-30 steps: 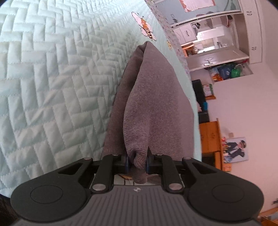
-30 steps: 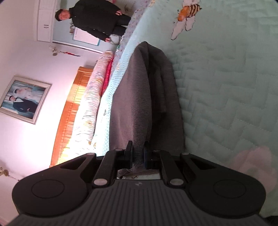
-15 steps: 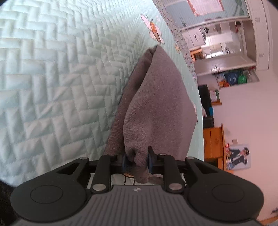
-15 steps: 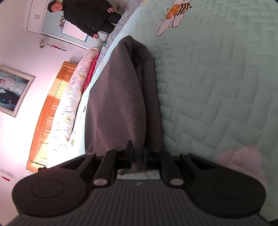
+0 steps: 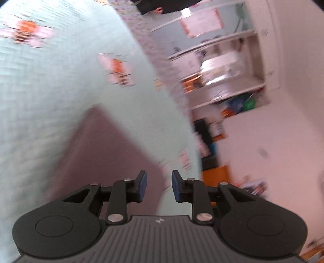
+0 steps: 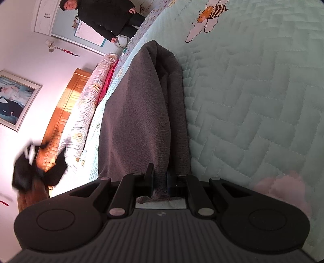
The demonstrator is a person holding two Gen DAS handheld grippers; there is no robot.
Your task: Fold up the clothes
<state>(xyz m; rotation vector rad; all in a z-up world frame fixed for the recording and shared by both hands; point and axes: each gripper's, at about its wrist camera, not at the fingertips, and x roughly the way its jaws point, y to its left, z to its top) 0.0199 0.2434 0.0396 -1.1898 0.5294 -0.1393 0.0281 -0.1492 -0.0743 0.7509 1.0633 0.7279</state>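
**Right gripper clamped on grey knit, left gripper open and empty**

Nearest in the right wrist view: black two-finger right gripper closed tight on a bunched edge of the grey-brown knitted garment, a short tail of cloth hanging out behind the pads. Stretching away from the pinch in long folds, draped over the pale mint quilted bedspread with herringbone stitching. Farther up the quilt, an embroidered orange-and-black bee on a white flower. To the left of the cloth, a rolled floral duvet against an orange wooden headboard; beyond that, a framed portrait on the wall and a person in dark clothing standing at the far end.

Left wrist view heavily blurred. Black left gripper spread wide, blue pads well apart, nothing between them. Just ahead, same garment lying flat on the bedspread, apart from the fingers. Far off, white open shelves with blurred contents.
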